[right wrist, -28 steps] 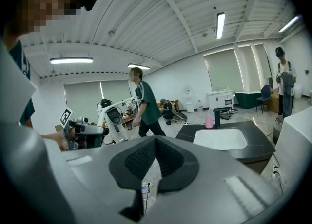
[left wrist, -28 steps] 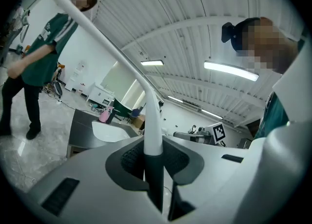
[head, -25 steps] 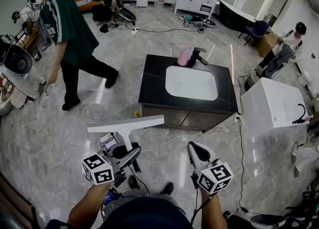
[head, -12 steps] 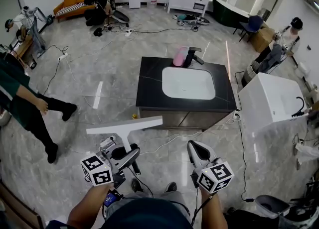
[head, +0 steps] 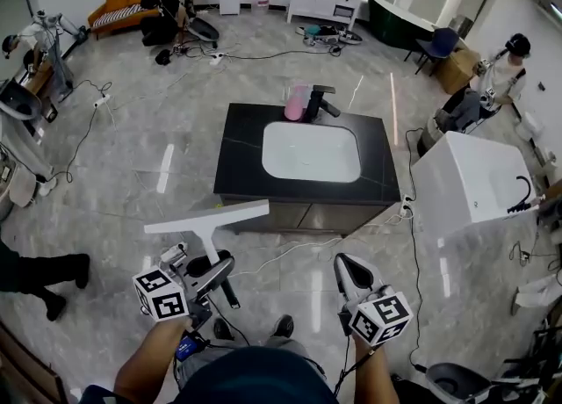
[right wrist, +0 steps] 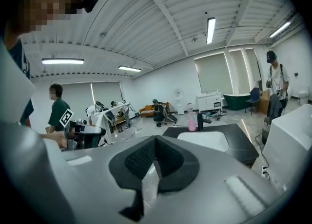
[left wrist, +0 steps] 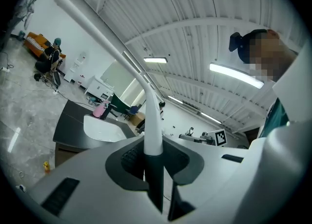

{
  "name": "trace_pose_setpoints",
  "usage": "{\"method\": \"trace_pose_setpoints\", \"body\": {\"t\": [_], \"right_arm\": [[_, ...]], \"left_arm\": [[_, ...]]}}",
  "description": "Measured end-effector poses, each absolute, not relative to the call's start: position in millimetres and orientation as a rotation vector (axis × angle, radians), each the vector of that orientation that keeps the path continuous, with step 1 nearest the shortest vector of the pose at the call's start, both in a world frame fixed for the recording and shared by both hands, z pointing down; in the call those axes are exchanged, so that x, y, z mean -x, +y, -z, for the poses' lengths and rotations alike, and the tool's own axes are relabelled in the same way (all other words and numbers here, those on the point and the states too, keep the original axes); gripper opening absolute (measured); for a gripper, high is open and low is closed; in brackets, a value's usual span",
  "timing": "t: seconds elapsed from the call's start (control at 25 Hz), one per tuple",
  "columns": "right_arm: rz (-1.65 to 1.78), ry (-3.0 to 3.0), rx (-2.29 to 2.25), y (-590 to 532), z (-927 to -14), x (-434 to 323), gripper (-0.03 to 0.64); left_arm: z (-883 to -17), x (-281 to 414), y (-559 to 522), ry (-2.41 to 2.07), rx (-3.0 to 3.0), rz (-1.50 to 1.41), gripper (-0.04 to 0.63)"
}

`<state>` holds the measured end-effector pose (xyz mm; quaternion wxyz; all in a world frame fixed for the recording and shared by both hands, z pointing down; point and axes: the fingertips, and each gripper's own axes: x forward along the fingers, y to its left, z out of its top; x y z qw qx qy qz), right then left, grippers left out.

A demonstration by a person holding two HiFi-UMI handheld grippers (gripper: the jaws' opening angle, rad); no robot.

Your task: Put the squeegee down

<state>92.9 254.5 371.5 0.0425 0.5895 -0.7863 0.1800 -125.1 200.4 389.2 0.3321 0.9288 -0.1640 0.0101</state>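
Floor (head: 105,183): pale marble, with cables trailing across it. The squeegee hangs in the air above it, on the near side of the counter and not over it.
Counter (head: 241,156): a black top, far of both grippers. My judgement is that this is the likely landing place. Carry the squeegee far until its whole bar is over the bare black strip on the left, lower it flat, and only then release.
Basin (head: 312,152): a white bowl sunk in the middle of the counter. Keep the bar clear of its edge, or it could tip in.
Squeegee (head: 206,218): white and T-shaped. A long straight bar lies roughly level at the far end, with a slim neck running near to a dark lower handle. It looks light and rigid, and its long bar would swing if the wrist rolls.
Left gripper (head: 213,269): clenched on the dark part of the squeegee handle, seen plainly in the left gripper view.
Right gripper (head: 349,270): jaws closed together with nothing between them, at the near right and well apart from the squeegee.
Pink bottle (head: 296,104) and faucet (head: 318,99): standing together at the counter's far edge, so set down away from them.
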Motion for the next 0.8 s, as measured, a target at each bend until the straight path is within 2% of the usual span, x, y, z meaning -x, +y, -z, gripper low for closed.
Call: {"method": "trace_pose_setpoints", "body": {"t": [0.32, 0.8], "right_arm": [[-0.552, -2.443, -1.773, 239.0, -368.0, -134.7, 0.008], [-0.51, -2.549, -1.657, 235.7, -357.7, -168.7, 0.008]], "left_arm": [[-375.7, 77.7, 191.7, -0.466, -2.441, 0.011, 0.066], [-351.1, 54.6, 199.2, -0.618, -2.492, 0.015, 0.066]]}}
